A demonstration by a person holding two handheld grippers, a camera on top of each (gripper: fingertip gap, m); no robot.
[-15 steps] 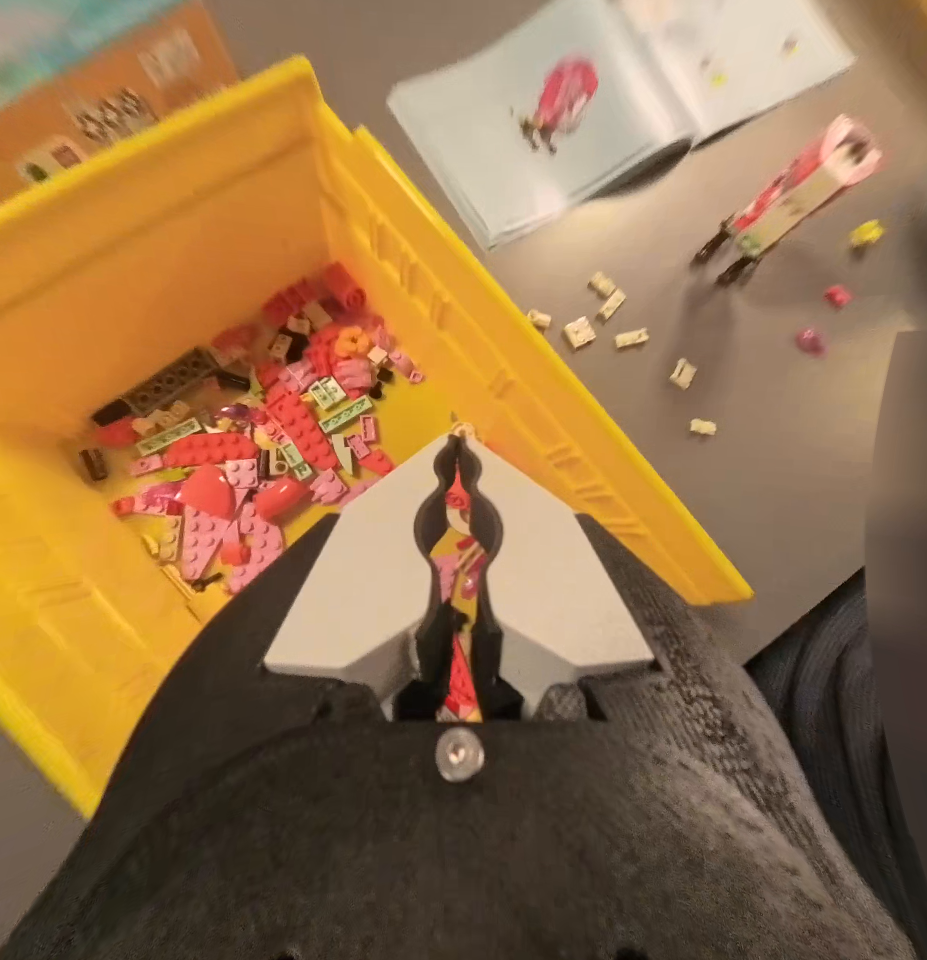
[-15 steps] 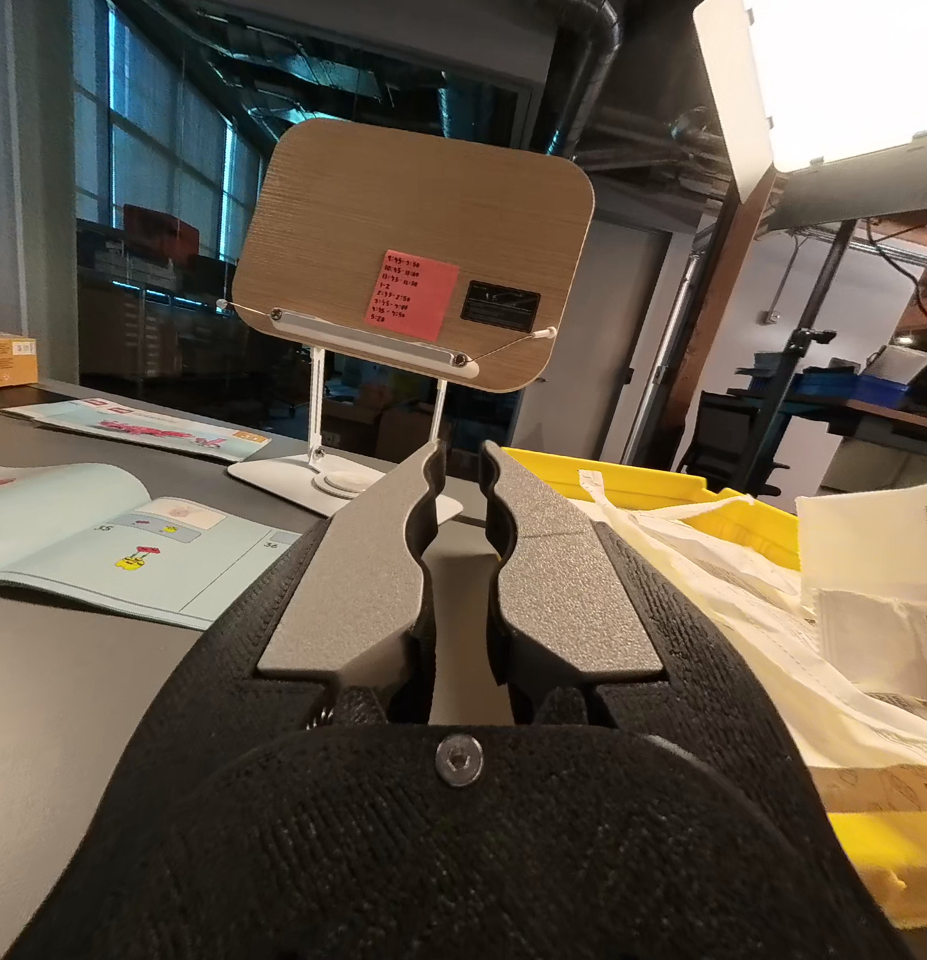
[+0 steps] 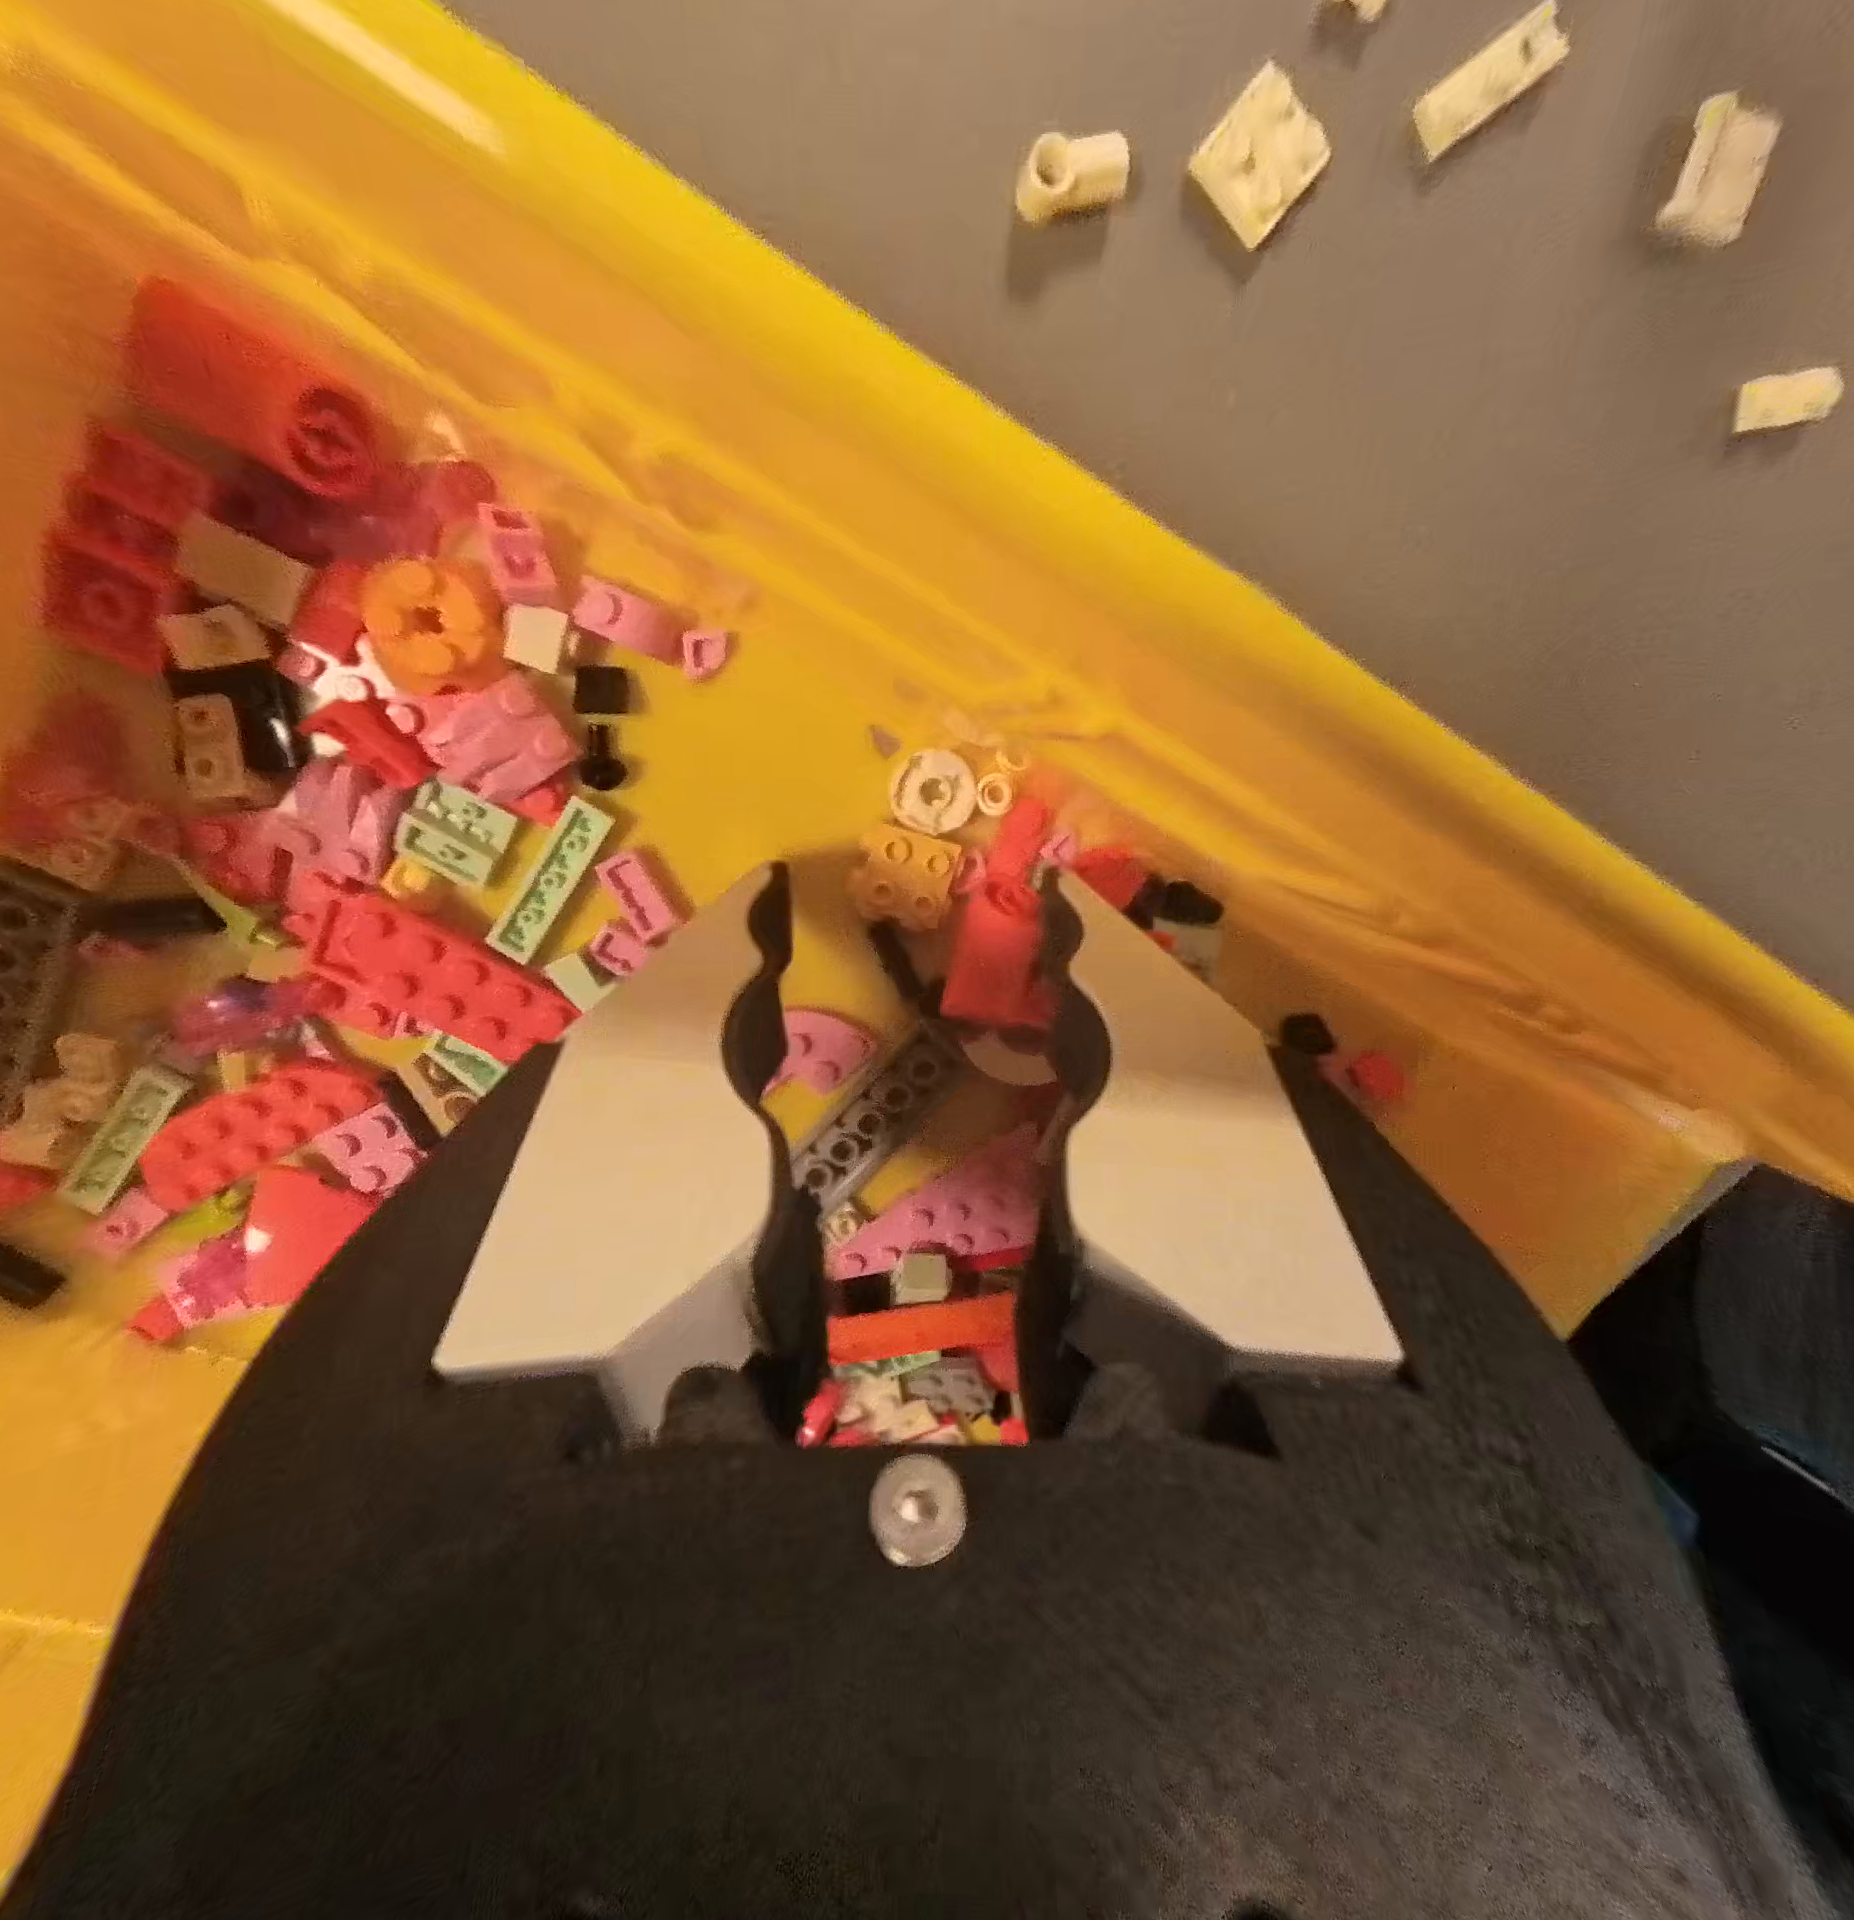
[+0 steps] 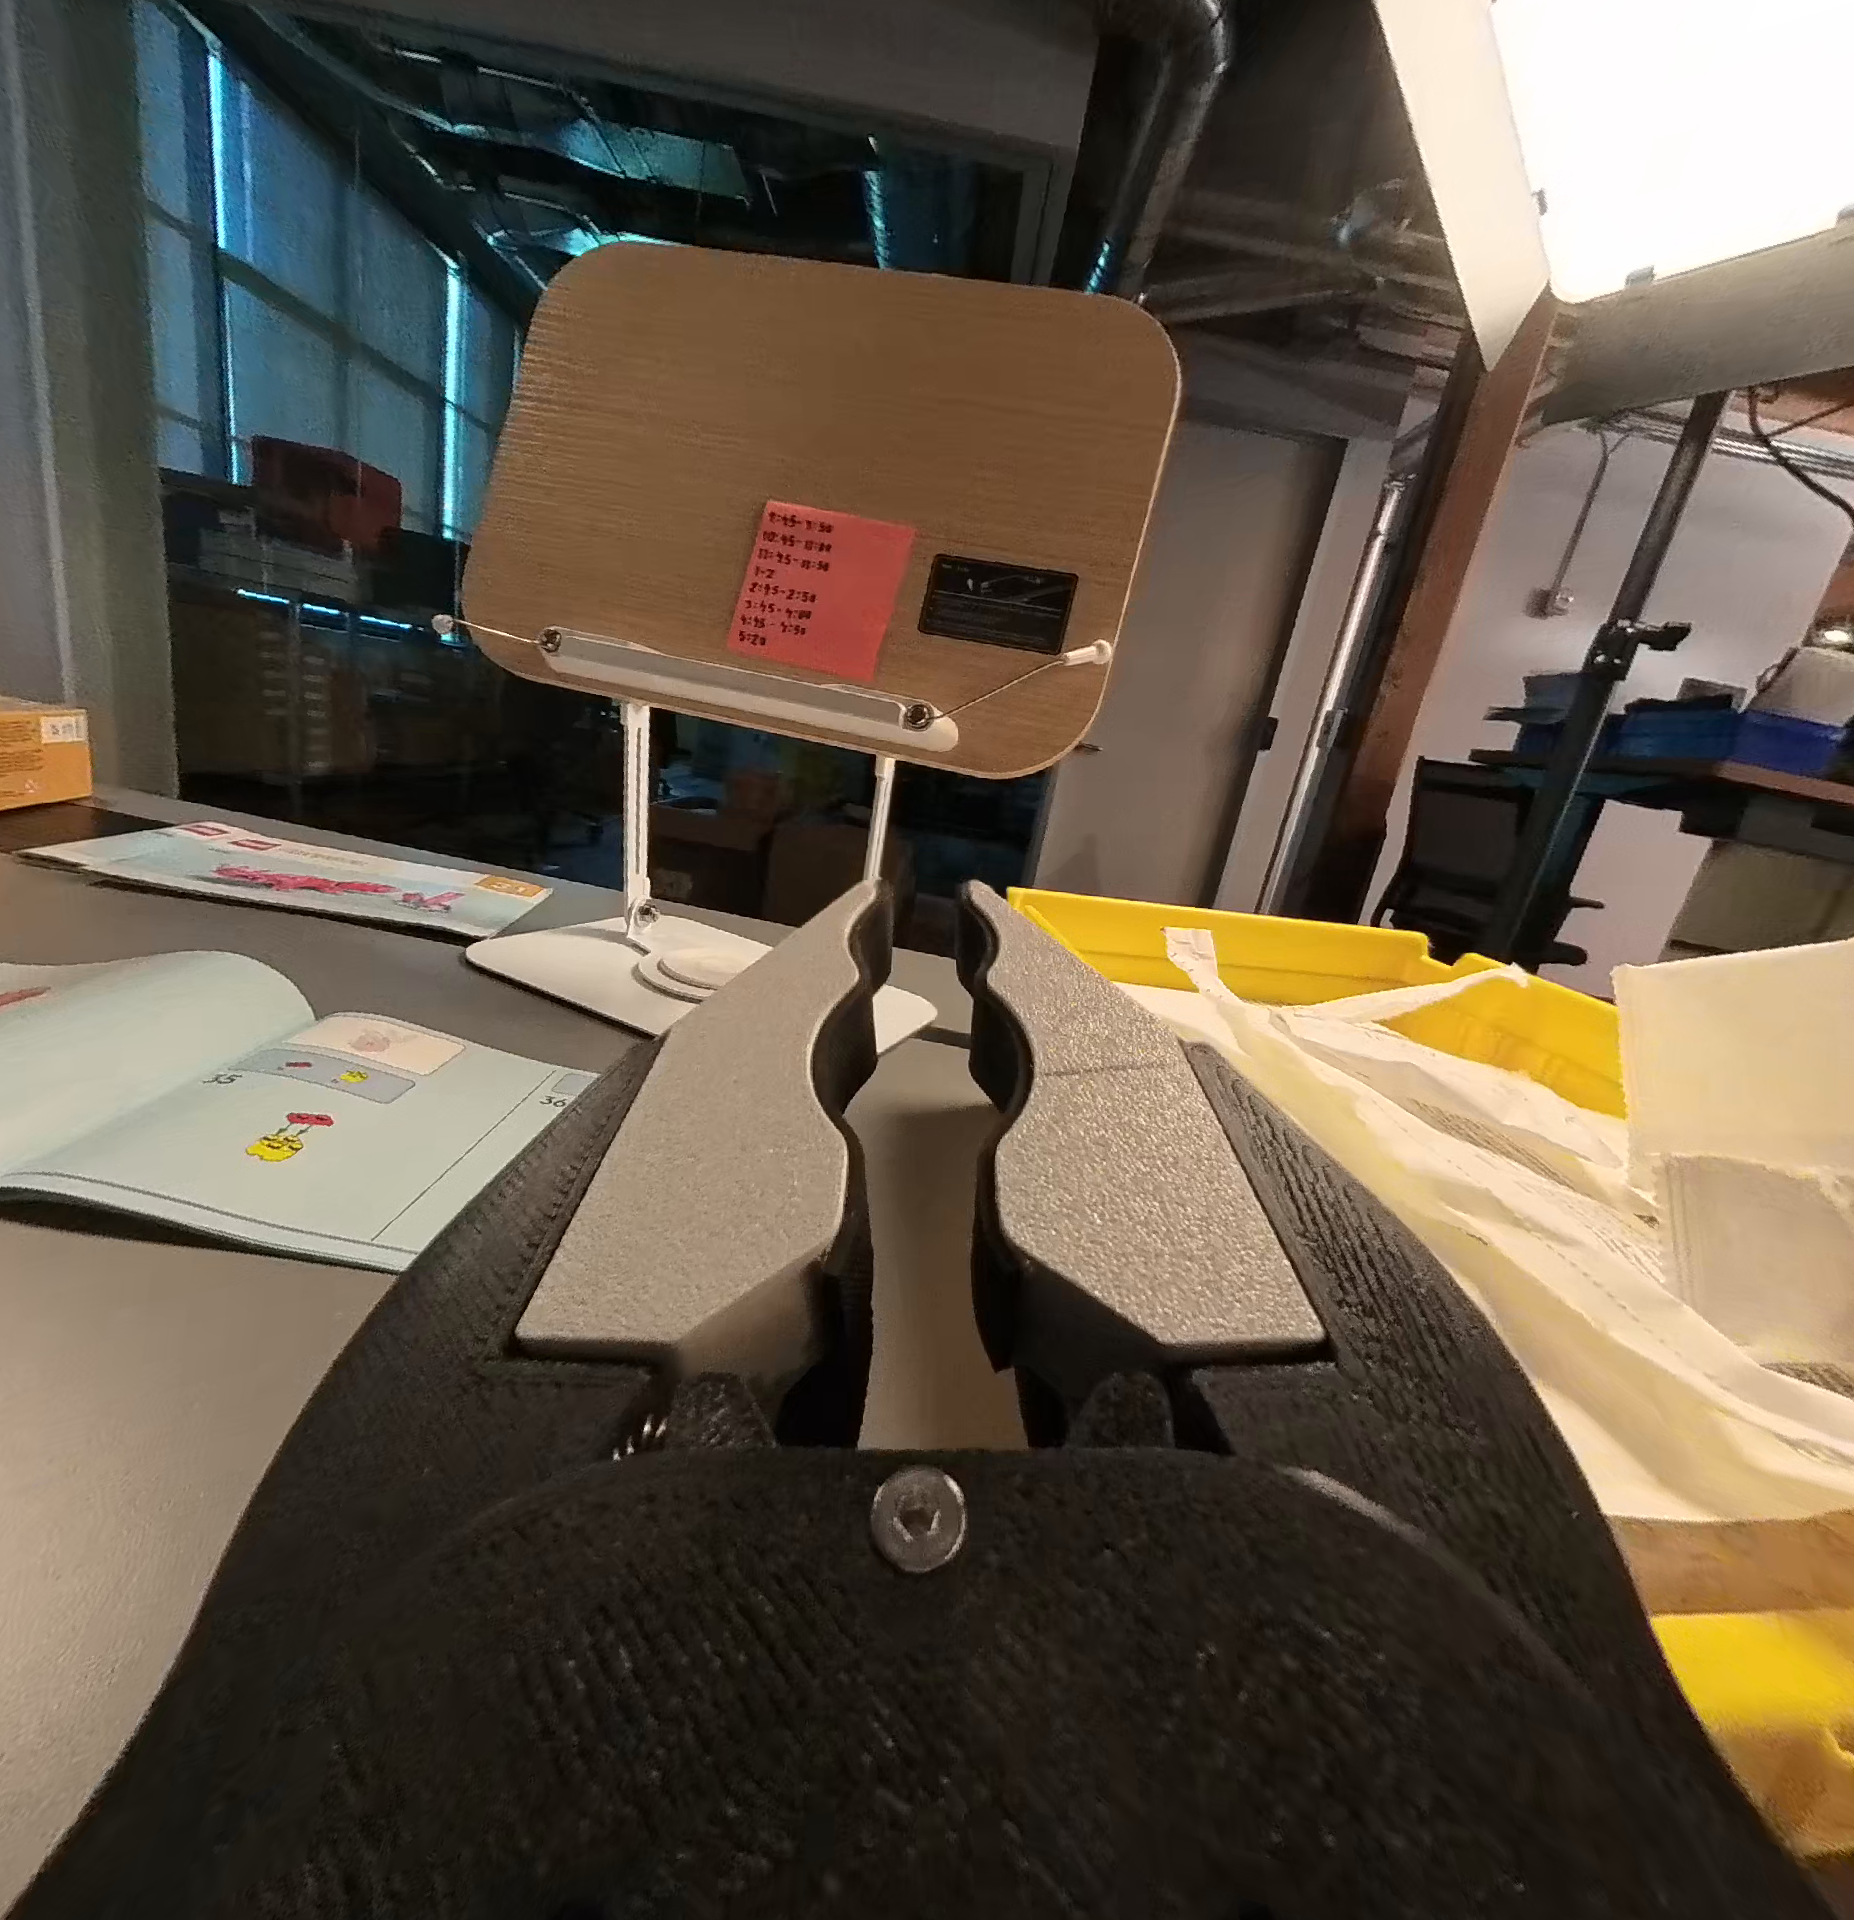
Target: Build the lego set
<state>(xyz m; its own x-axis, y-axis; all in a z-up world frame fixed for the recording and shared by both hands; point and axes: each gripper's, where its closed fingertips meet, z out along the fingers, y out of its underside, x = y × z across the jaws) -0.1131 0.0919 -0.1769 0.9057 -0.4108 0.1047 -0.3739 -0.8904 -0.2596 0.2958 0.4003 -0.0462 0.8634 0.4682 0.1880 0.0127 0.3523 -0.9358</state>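
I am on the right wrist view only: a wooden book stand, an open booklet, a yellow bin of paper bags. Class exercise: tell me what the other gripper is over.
Observer: The left gripper is down inside another yellow bin, over a pile of toy bricks, mostly red and pink.
Operator: Is it holding one?
Observer: No. Its fingers stand wide apart; a red brick lies close by the right fingertip, with nothing pressed between the pads.
Operator: What else lies near the tips?
Observer: A tan studded brick and a round white piece, just ahead of the fingertips.
Operator: Anything outside that bin?
Observer: Several small cream pieces lie scattered on the grey table.
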